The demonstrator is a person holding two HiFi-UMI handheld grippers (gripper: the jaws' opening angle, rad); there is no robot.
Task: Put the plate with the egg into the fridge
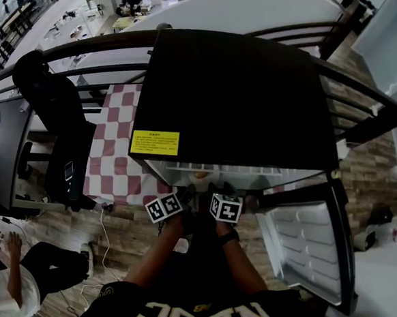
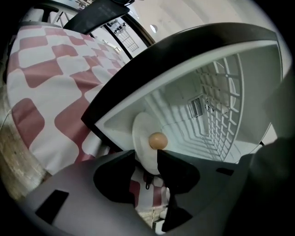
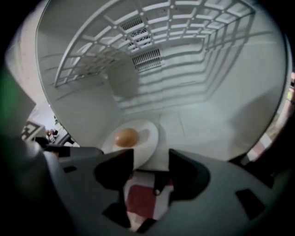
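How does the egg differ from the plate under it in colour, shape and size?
The egg is light brown; the plate is white. The egg is rounded; the plate is flat. The egg is far smaller, covering only part of the plate. Both sit inside the open fridge, near its front edge.

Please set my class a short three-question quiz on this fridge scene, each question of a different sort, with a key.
1. True or false: the egg lies on the plate.
2. Fill in: the fridge door stands ___.
3. Where does the plate rest?
A. on the cloth
B. in the fridge
C. on the fridge door

Key: 1 true; 2 open; 3 B.
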